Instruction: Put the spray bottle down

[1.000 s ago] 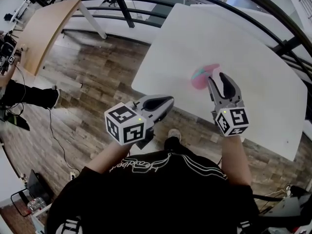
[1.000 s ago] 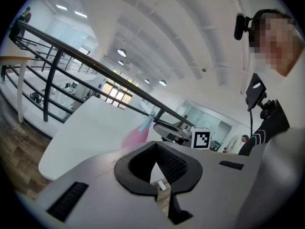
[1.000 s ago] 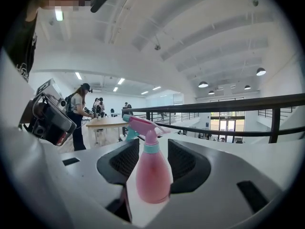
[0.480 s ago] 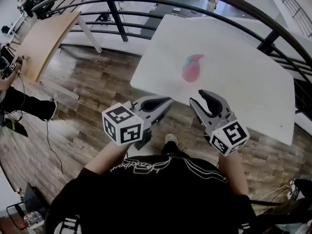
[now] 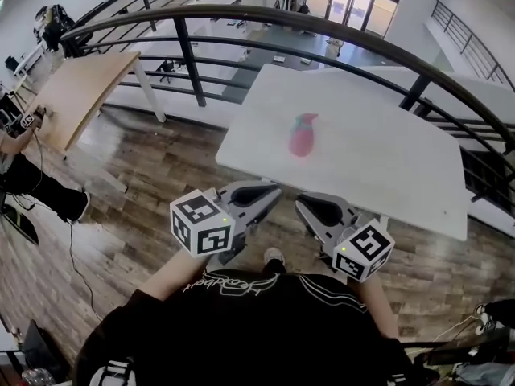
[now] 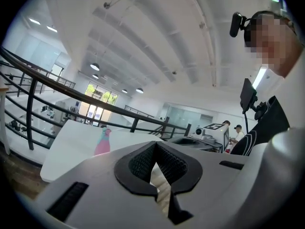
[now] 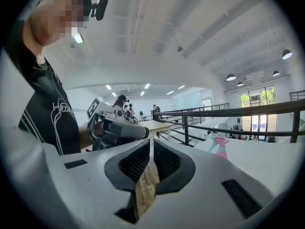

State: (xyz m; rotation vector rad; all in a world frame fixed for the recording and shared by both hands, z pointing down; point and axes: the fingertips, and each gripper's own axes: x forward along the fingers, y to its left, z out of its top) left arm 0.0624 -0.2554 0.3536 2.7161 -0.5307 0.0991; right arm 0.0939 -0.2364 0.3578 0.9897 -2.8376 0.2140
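The pink spray bottle [image 5: 302,135] with a teal head lies alone on the white table [image 5: 386,159]. It also shows small and far off in the left gripper view [image 6: 103,142] and the right gripper view [image 7: 220,147]. Both grippers are held close to my body, over the wooden floor and short of the table's near edge. My left gripper [image 5: 269,190] is shut and empty, jaw tips touching [image 6: 155,144]. My right gripper [image 5: 304,205] is closing, its jaws nearly together with nothing between them [image 7: 151,142].
A black curved railing [image 5: 241,14] runs behind the table. A wooden table [image 5: 76,87] stands at the left, with a person's legs [image 5: 36,175] on the floor beside it. Cables trail over the wood floor [image 5: 145,175]. People stand far off [image 7: 119,101].
My right gripper drew back from the bottle, off the table toward my body, and its jaws went from open to nearly together. The bottle stayed on the table. The left gripper rose slightly.
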